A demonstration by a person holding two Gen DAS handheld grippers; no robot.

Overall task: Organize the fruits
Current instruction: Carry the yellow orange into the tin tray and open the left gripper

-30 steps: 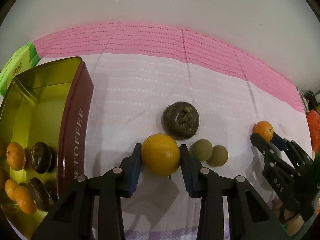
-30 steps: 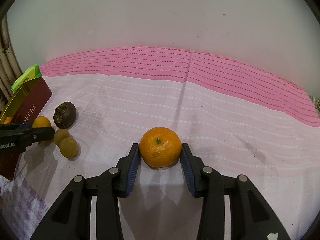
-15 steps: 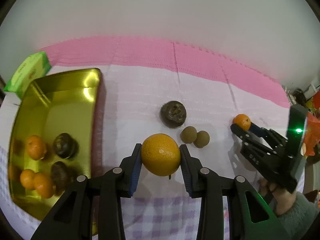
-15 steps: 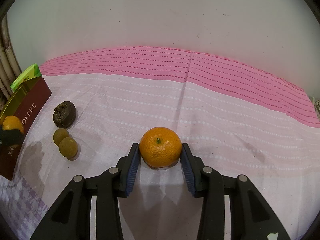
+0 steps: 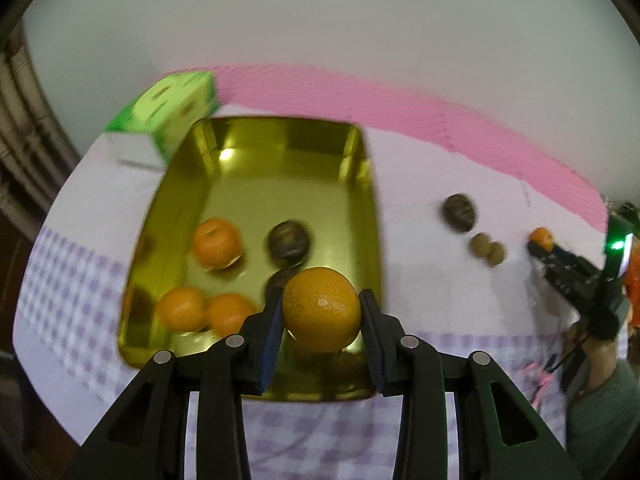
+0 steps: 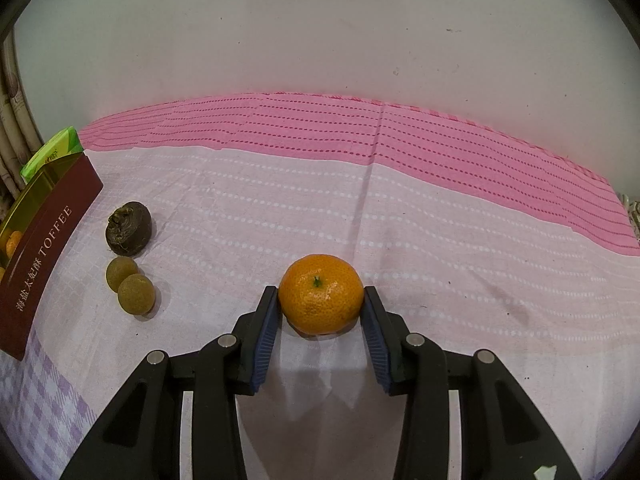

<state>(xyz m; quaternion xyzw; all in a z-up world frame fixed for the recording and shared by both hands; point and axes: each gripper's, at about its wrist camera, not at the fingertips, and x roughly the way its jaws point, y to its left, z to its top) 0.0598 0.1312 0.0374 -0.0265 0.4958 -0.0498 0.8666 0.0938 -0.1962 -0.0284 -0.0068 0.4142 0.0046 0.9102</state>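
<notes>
Left wrist view is motion-blurred; a dark item behind the held orange [image 5: 321, 309] is largely hidden and cannot be identified. The gold tin [image 5: 256, 140] contains three oranges [image 5: 218, 243] and one dark round fruit [image 5: 289, 242]. The left tool [image 5: 320, 322] clamps its orange above the tin's near end. The right tool [image 6: 320, 312] has both pads pressed on a mandarin [image 6: 320, 294] resting on the worktop [image 6: 440, 240]. Right view cuts off the tin; two small brownish fruits [image 6: 136, 294] lie beside it.
</notes>
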